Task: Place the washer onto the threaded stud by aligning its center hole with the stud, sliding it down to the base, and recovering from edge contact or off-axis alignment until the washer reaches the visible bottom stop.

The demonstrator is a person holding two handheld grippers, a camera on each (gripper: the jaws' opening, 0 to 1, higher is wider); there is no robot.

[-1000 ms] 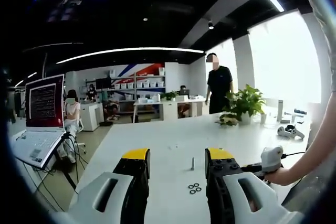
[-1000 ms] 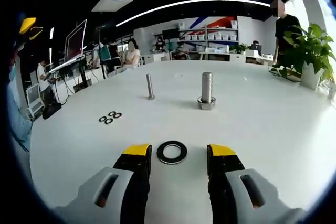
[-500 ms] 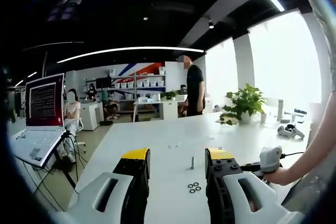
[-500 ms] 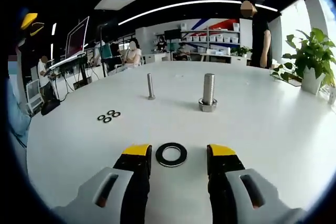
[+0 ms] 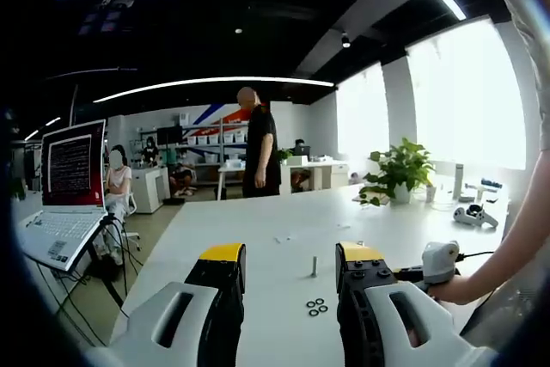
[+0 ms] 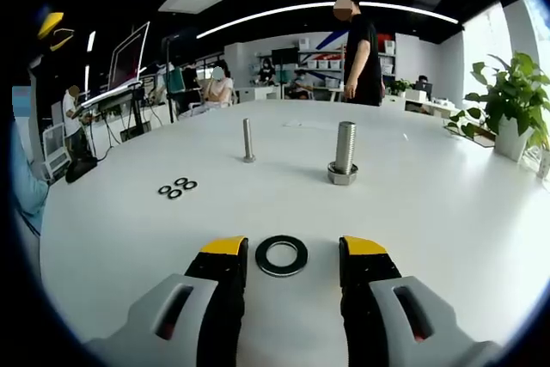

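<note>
**Large washer flat on table, between right gripper's tips**

Large washer (image 6: 282, 255) lying flat on white table (image 6: 447, 204), in the gap between the yellow tips of right gripper (image 6: 296, 247), touching neither jaw. Right jaws spread wide, nothing held. Thick threaded stud (image 6: 344, 151) upright on hex base, well beyond the washer and slightly right. Thin stud (image 6: 247, 140) upright to its left, a bit further off. Three small washers (image 6: 175, 187) clustered flat on the table, left of both studs, well apart from large washer.

Left gripper (image 5: 291, 256) hovering over the same table, jaws parted, empty. Between its jaws in left gripper view: thin stud (image 5: 314, 266) upright, three small washers (image 5: 315, 306) nearer. Hand (image 5: 447, 285) in from the right with the right gripper's white body. Laptop (image 5: 60, 204) open at far left, potted plant (image 5: 397, 171) at far side of table, person standing (image 5: 259, 143) behind.
</note>
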